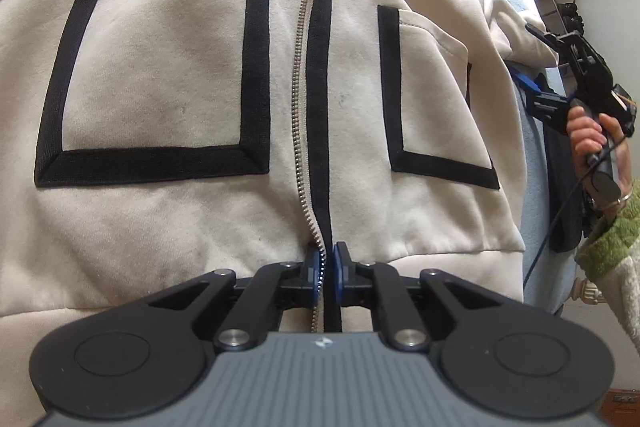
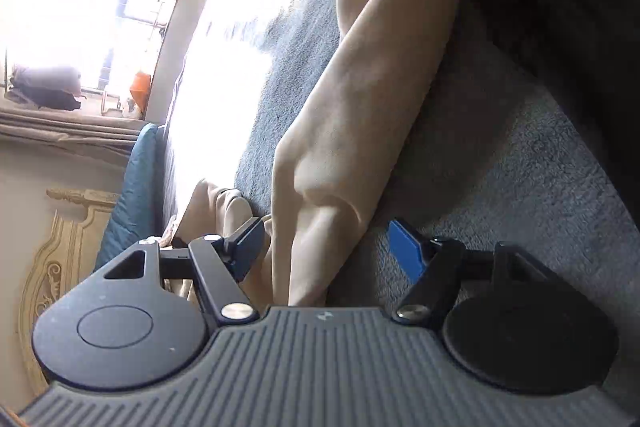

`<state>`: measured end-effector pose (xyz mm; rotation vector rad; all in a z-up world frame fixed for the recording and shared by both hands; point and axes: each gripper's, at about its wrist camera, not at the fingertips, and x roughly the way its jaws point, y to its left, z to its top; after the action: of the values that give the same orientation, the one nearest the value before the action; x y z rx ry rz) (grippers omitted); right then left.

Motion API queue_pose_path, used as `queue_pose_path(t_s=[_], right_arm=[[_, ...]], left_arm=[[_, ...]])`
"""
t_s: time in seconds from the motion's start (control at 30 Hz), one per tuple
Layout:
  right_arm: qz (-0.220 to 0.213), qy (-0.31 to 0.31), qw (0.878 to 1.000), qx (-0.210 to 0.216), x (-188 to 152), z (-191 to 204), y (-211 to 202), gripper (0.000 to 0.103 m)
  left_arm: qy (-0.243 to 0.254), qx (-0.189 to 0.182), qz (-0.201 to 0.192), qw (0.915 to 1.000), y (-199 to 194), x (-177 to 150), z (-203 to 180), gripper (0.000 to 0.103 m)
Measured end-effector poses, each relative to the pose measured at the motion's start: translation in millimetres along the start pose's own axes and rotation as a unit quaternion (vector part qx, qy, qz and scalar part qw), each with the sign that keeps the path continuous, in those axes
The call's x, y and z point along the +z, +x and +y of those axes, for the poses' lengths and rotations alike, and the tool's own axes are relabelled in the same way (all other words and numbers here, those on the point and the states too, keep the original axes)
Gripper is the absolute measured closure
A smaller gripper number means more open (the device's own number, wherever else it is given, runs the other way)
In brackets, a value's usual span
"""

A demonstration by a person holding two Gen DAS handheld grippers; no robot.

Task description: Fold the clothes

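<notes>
Two grippers work a cream jacket [image 1: 192, 211] spread on grey-blue bedding [image 2: 500, 163]. Left gripper [image 1: 327, 269] pinches its zipper edge [image 1: 316, 239] at the hem. Right gripper [image 2: 326, 251] stands spread, a cream sleeve [image 2: 340, 155] lying between its pads.

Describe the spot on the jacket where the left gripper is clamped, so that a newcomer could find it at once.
Start at the cream jacket spread out flat, with two black-bordered pockets on its front. Between the pockets runs a metal zipper beside a black strip. Follow it down to the hem: there the left gripper is shut on the zipper's bottom end, the only place where zipper teeth meet the hem.
</notes>
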<state>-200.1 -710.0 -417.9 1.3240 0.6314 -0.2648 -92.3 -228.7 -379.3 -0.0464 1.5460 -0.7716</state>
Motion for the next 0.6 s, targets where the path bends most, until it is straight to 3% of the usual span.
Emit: queue_pose_path(t_s=[0.1,0.13,0.17,0.2,0.23,0.3,0.4,0.53,0.6], right_arm=[[-0.025,-0.006,0.999,0.018,8.2,2.0,20.3,0.035],[-0.033,-0.010,0.999,0.023,10.7,3.4,26.6,0.039],[-0.040,-0.035,0.998,0.013,10.9,9.6,28.5,0.049],[-0.048,-0.059,0.997,0.005,11.4,16.0,30.1,0.083],[-0.059,-0.079,0.995,0.007,13.7,22.9,28.5,0.094],[-0.094,-0.130,0.987,0.026,20.2,39.8,18.5,0.096],[-0.156,-0.221,0.962,0.046,33.2,64.8,0.3,0.097],[-0.146,-0.243,0.959,0.015,63.4,46.2,27.1,0.097],[-0.126,-0.232,0.964,-0.027,73.3,25.5,47.9,0.096]], left_arm=[[-0.001,0.003,0.007,1.0000,1.5,2.7,0.2,0.093],[-0.001,0.006,0.009,0.9999,1.9,3.6,-0.4,0.093],[0.001,0.009,0.011,0.9999,2.1,4.3,-1.4,0.093],[0.004,0.013,0.014,0.9998,2.4,5.1,-3.0,0.093],[0.008,0.017,0.016,0.9997,2.7,5.8,-4.7,0.093],[0.013,0.025,0.020,0.9994,3.2,6.9,-7.4,0.093],[0.009,0.031,0.025,0.9992,4.2,8.6,-8.4,0.093],[0.016,0.042,0.033,0.9984,6.2,11.7,-12.5,0.093],[0.018,0.048,0.037,0.9980,7.0,12.8,-14.3,0.093]])
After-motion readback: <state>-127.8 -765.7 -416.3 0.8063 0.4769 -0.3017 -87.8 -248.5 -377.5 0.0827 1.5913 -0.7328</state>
